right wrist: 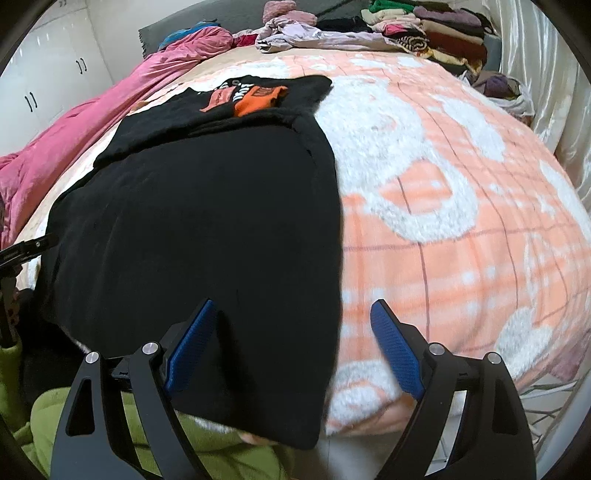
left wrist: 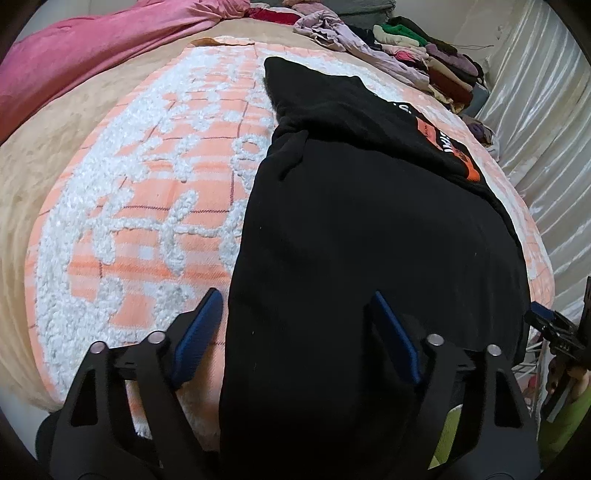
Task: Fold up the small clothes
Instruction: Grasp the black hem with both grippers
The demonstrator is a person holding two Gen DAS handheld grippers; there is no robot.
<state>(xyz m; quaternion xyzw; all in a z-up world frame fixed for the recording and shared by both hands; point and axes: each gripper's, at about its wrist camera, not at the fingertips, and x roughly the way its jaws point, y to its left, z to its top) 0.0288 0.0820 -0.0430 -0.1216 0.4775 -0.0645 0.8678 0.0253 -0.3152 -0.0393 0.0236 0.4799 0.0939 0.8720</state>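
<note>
At the bottom of the left wrist view, the left gripper (left wrist: 295, 314) stands open with its blue pads on either side of the near left edge of the soft black shirt with an orange and white print (left wrist: 369, 221), not pinching it. At the bottom of the right wrist view, the right gripper (right wrist: 291, 321) is open too, around the shirt's near right edge. The shirt lies flat on the fuzzy orange and white checked blanket (right wrist: 461, 258) on the bed, and far back at the upper right sits a pile of folded clothes in many colours (right wrist: 436, 29).
</note>
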